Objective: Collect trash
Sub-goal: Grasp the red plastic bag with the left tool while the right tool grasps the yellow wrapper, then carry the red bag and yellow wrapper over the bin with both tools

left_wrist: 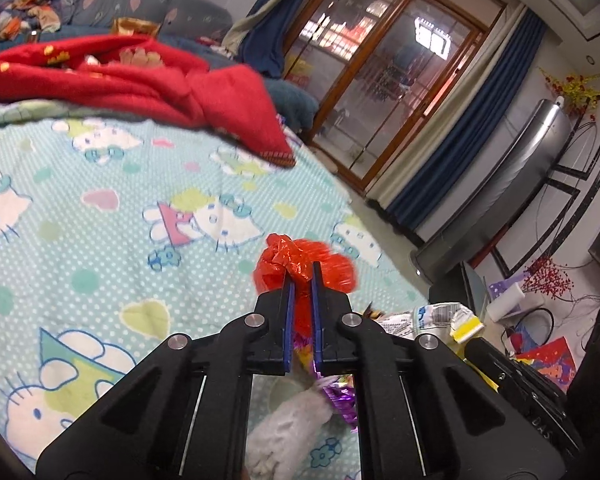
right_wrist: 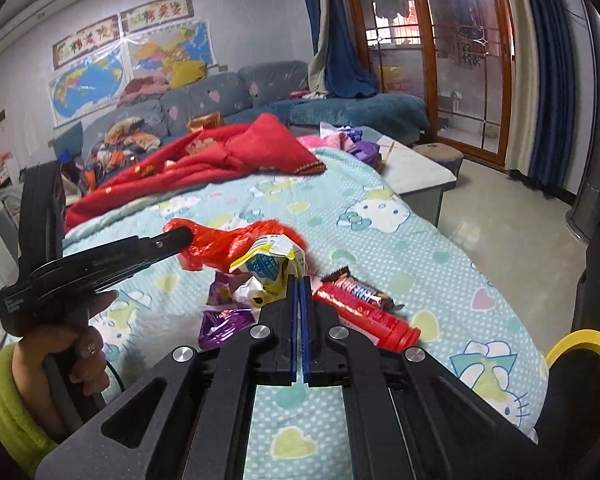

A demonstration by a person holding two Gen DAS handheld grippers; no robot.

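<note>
Above the cartoon-print bedspread (right_wrist: 440, 240), the left gripper (left_wrist: 301, 270) angles downward pinching the red plastic bag (left_wrist: 300, 258), while the right gripper (right_wrist: 300, 280), jaws pressed together, clamps the yellow-and-white wrapper (right_wrist: 270, 264) just beside that bag.

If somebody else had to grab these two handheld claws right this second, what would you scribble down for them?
Left gripper: shut on the crumpled red plastic bag, pinching its gathered top above the bed.
Right gripper: shut on the edge of the white, yellow and blue snack wrapper.
Still on the teal cartoon-cat bedsheet: purple foil wrapper, brown chocolate bar wrapper, red plastic tube.
Done: bag and one wrapper gripped.
Left: probably get that wrapper into the bag, then gather the rest.
</note>
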